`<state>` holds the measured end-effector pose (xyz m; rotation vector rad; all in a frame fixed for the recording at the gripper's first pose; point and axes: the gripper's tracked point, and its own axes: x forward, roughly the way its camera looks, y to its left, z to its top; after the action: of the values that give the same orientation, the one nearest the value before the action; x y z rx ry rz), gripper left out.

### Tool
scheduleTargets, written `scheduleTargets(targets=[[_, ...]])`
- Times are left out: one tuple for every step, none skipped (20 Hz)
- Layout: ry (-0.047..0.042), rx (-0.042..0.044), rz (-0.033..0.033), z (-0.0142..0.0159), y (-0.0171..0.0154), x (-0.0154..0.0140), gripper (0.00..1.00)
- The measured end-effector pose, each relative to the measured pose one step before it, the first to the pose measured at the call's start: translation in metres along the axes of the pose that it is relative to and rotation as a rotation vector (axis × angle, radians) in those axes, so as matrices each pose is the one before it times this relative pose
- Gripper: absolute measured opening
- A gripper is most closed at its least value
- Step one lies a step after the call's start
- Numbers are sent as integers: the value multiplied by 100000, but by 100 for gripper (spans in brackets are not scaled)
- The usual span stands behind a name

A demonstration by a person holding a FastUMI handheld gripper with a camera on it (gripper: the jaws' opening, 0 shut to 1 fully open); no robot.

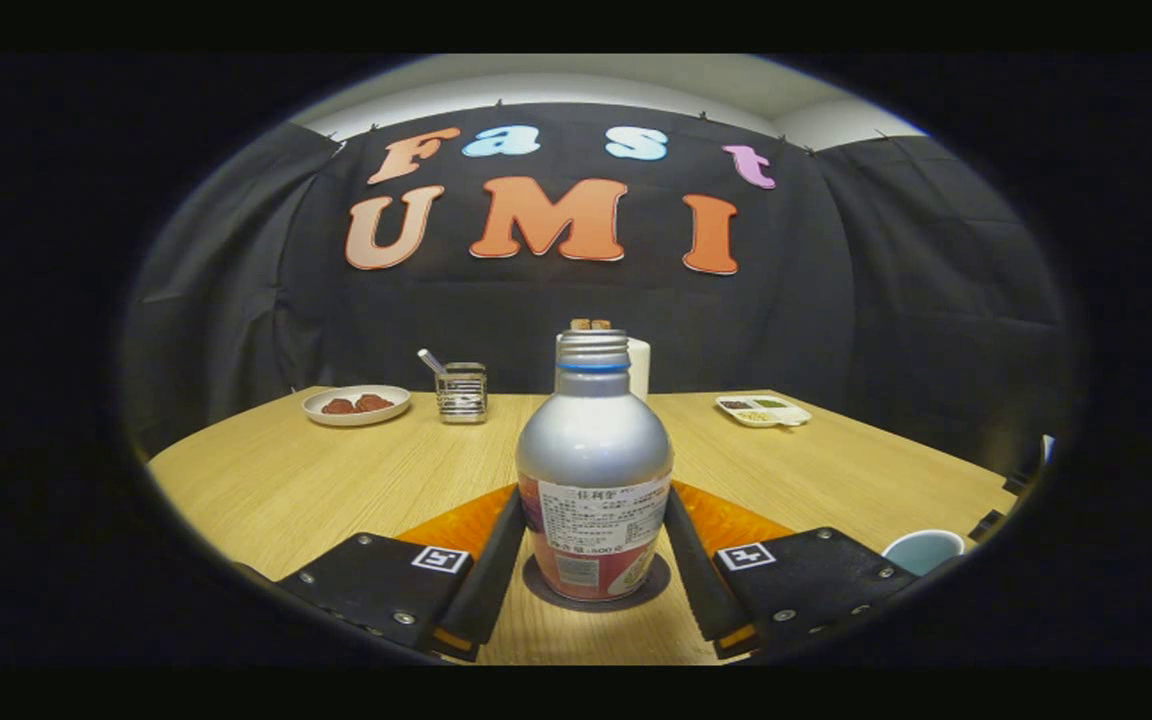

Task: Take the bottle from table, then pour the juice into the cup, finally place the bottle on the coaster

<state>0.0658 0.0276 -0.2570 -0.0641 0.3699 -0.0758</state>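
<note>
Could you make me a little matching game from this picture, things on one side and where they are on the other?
Things:
1. bottle
2. cup
3. plate
4. divided tray

Places:
A. far side of the table, beside the metal holder
B. between the gripper fingers, standing on the coaster
C. far side, right of the bottle
D. near edge, beside the right finger

Pairs: 1-B, 2-D, 3-A, 4-C
</note>
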Motion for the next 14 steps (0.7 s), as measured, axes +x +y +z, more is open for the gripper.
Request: scheduleTargets(targets=[[38,463,37,49,-30,15,76],[-253,607,71,-6,-36,35,75],[-84,241,158,-51,-51,-37,75],[-427,73,228,1,85,-17,75],[-74,449,36,-26,-13,-7,75],[61,410,-80,-122,-100,-16,75],[37,111,28,25,31,60,76],[286,-176,3,27,-3,30,77],[167,-181,66,52,49,51,78],[934,-424,-13,-315,53,7,79],[1025,-523,-105,-208,10,10,79],[631,-330,238,-144,136,-46,80],[348,-217,154,25,102,-130,80],[441,-363,-35,-45,-38,-308,81]])
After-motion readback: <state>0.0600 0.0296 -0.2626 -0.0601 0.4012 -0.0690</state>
